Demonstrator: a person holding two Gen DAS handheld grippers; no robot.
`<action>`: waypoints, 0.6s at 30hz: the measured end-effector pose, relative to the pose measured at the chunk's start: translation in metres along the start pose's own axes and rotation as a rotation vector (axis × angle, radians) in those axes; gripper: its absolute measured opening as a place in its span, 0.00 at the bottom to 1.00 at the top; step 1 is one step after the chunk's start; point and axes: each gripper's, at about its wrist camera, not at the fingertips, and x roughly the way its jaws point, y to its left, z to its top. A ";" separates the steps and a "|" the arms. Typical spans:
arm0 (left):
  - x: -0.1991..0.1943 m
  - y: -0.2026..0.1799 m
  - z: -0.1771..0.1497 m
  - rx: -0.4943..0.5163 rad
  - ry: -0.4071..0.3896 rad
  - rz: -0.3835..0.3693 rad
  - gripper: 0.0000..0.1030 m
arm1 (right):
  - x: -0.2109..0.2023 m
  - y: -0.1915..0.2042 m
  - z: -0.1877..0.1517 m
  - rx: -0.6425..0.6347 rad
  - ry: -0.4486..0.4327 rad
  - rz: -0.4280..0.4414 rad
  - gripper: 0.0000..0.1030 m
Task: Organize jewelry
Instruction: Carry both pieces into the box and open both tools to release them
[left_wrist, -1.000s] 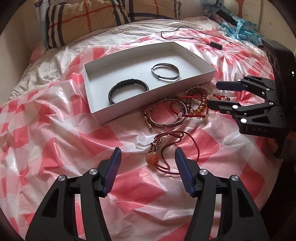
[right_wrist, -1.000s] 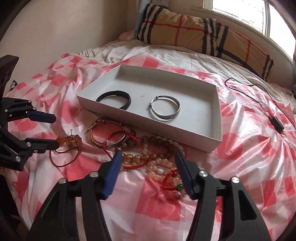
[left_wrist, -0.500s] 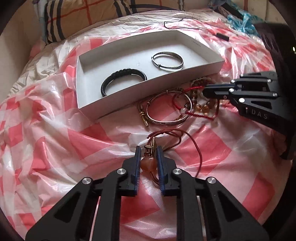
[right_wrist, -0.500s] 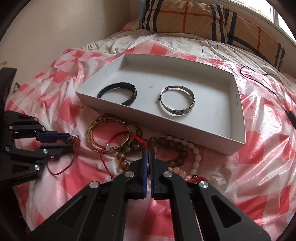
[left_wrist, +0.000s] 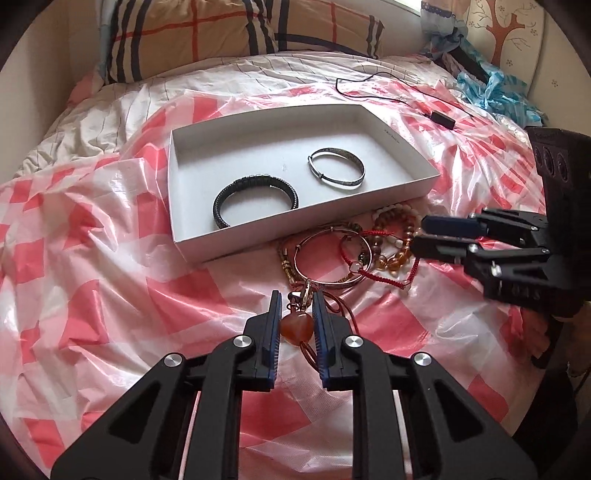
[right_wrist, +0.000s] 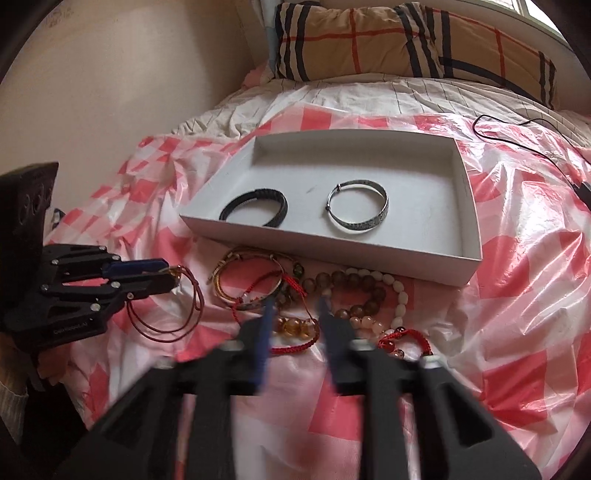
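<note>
A white box (left_wrist: 406, 188) (right_wrist: 469, 258) on the bed holds a black bracelet (left_wrist: 255, 199) (right_wrist: 255, 212) and a silver bangle (left_wrist: 337, 173) (right_wrist: 358, 210). In front of it lies a pile of bracelets (left_wrist: 354, 254) (right_wrist: 325, 299): metal bangles, red cords, bead strings. My left gripper (left_wrist: 297, 308) (right_wrist: 162, 273) is shut on an orange heart pendant (left_wrist: 296, 328) whose red cord (right_wrist: 166, 314) hangs below. My right gripper (right_wrist: 295, 310) (left_wrist: 421, 236) is blurred, its jaws a little apart over a red cord bracelet (right_wrist: 291, 345); nothing is in it.
A pink-and-white checked plastic sheet (left_wrist: 92, 258) covers the bed. A plaid pillow (left_wrist: 221, 33) lies at the head. A black cable with an adapter (left_wrist: 441, 118) lies right of the box. Blue plastic (left_wrist: 495, 92) sits at the far right.
My left gripper closed on the orange pendant and has lifted it, cord trailing. My right gripper was shut over the pile half a second ago; its jaws have parted.
</note>
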 end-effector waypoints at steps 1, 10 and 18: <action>0.002 -0.001 -0.001 0.006 0.007 0.002 0.15 | 0.001 0.004 -0.001 -0.037 -0.015 -0.032 0.76; 0.016 -0.007 -0.004 0.027 0.056 0.018 0.15 | 0.035 0.023 -0.001 -0.185 0.074 -0.022 0.46; 0.023 -0.010 -0.006 0.031 0.079 0.023 0.15 | 0.017 0.009 -0.007 -0.082 0.036 0.069 0.03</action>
